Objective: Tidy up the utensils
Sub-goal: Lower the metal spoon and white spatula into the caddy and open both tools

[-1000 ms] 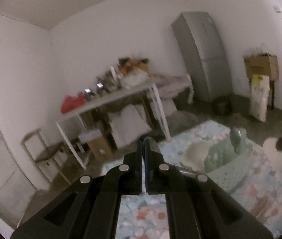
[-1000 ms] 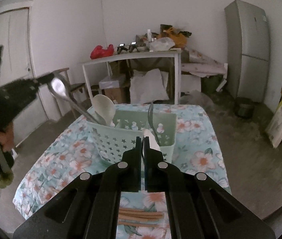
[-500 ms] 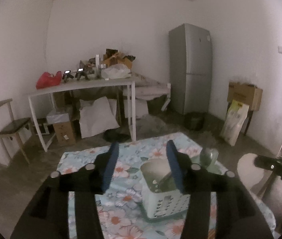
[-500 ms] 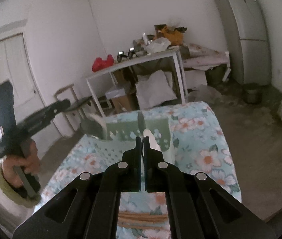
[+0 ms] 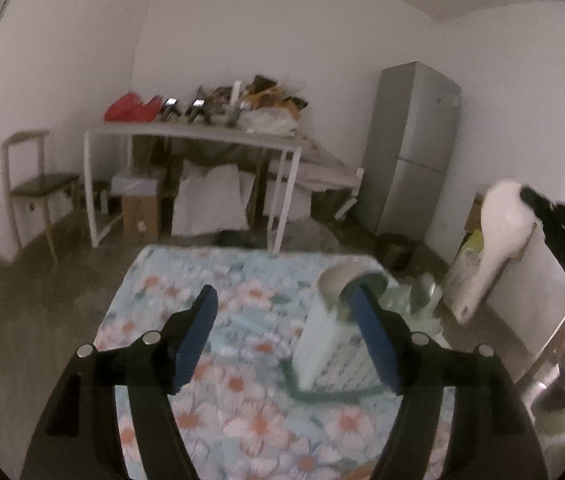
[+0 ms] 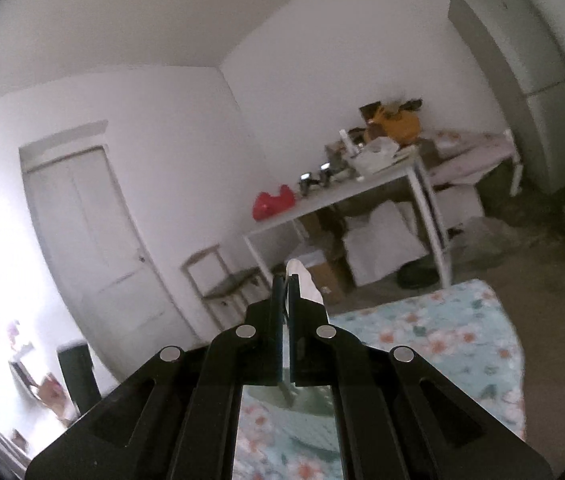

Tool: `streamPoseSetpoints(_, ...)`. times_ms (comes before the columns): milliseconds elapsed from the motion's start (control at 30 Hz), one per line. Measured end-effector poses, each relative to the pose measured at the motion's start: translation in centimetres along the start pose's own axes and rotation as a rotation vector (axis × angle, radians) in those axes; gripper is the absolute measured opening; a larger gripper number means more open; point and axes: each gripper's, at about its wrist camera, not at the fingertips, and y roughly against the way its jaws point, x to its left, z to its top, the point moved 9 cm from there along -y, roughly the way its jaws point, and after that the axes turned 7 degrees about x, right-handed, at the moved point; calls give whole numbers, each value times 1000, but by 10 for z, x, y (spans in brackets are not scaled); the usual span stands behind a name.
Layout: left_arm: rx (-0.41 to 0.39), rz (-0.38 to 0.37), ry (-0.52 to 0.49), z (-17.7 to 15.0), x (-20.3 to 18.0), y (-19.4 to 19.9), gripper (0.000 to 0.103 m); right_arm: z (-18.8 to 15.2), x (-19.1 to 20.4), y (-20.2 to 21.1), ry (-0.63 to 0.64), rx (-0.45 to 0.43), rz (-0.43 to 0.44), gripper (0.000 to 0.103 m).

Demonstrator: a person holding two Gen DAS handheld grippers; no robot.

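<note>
White spoon point(image 6: 302, 280), now lifted, in right hand-held gripper point(image 6: 285, 292).

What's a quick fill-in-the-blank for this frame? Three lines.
1. The left gripper hovers over the table with its jaws ____.
2. The right gripper is shut on a ____ spoon.
3. The tablecloth has a ____ print.
Missing words: open; white; floral.
</note>
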Motion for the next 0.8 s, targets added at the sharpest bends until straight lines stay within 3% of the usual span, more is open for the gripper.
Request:
streamPoseSetpoints(233, 93, 51, 57, -47, 24, 4, 70, -3, -25, -37, -43, 12, 17, 1)
streamPoseSetpoints(433, 139, 66, 119, -74, 35, 7, 70, -40, -58, -64, -148, 79, 15, 1)
streamPoseSetpoints(600, 148, 65, 112, -75, 35, 5, 71, -58, -65, -60, -157, 117, -41, 12)
streamPoseSetpoints(667, 146, 63, 105, -75, 32, 4, 72, -56, -62, -51, -132, 106, -75, 27)
streamPoseSetpoints(800, 148, 52, 105, -74, 29, 1, 73, -46, -55, -32, -88, 63, -117, 35)
